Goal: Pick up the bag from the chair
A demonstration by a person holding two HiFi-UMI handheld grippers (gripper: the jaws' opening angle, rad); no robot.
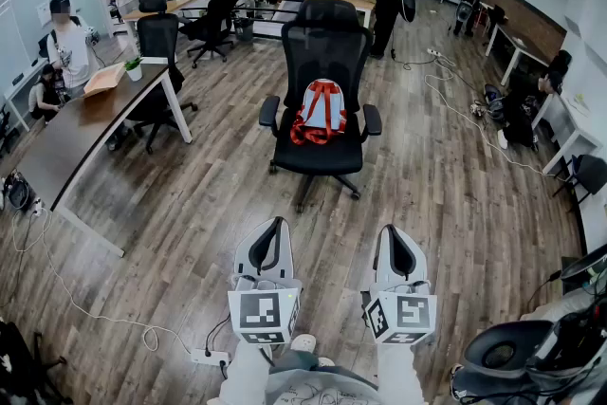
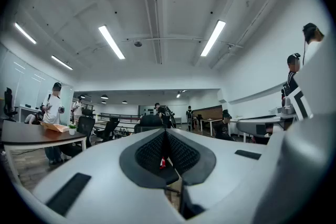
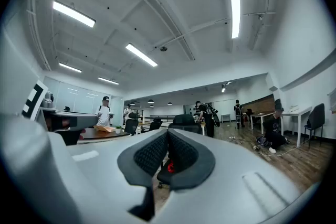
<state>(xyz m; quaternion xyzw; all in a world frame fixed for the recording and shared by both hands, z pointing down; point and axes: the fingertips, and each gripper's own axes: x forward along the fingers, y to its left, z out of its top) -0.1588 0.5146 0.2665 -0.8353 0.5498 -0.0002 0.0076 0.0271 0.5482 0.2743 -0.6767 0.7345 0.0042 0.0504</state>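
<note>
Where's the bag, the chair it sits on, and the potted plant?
bag [image 1: 321,105], head view, pale panel between its red straps.
chair [image 1: 327,43], head view, black mesh backrest.
potted plant [image 1: 135,70], head view, white pot on the desk.

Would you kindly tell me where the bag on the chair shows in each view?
Head view: bag at centre, on the black chair.
Left gripper view: a red sliver seen past the jaws.
Right gripper view: a red sliver seen past the jaws.
Shared landmark: the black chair.

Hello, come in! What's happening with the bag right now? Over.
Left tool and right tool shut, empty, level. Bag on the black chair ahead, untouched. Only wood floor between.
</note>
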